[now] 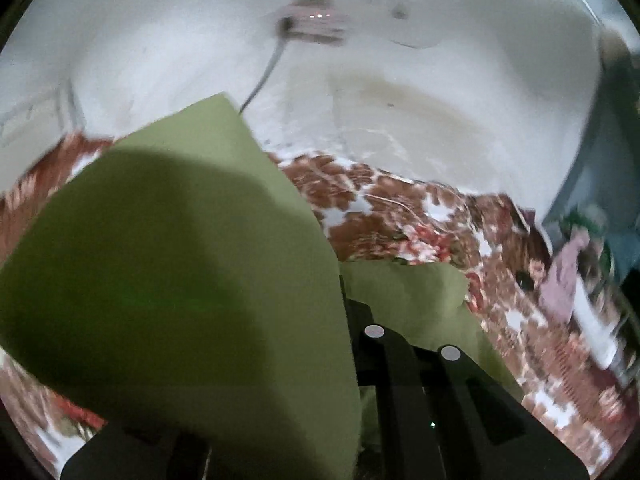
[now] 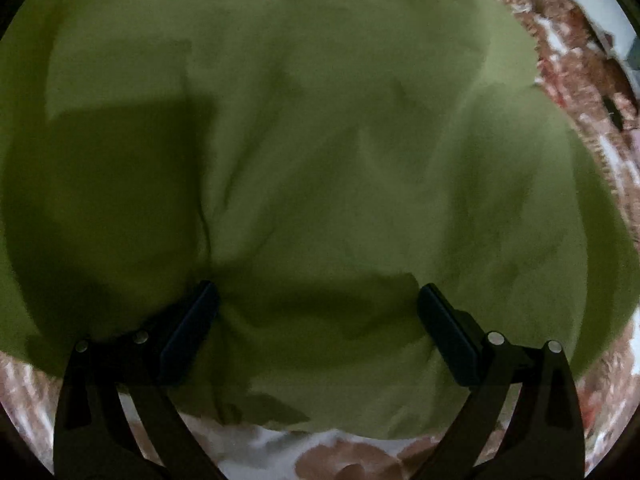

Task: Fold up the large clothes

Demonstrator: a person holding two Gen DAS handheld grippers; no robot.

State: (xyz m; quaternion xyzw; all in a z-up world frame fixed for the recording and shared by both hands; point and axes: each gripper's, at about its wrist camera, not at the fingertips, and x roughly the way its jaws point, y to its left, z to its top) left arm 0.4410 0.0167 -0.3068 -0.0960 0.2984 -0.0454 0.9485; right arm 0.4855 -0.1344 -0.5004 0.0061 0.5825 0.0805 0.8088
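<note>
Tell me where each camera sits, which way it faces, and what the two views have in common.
Left wrist: sits on the left gripper, facing across the bed toward a white wall; its jaws are shut on a lifted flap of the green garment.
Right wrist: sits on the right gripper, facing steeply down at the green garment spread on the bed; its jaws stand open above the cloth.
Shared: both show the green garment and the brown-and-white floral bedsheet. No hand or sleeve shows.

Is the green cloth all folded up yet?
Not yet. The green cloth lies spread and wrinkled on the flowered bedspread, while the left gripper holds one part lifted.
</note>
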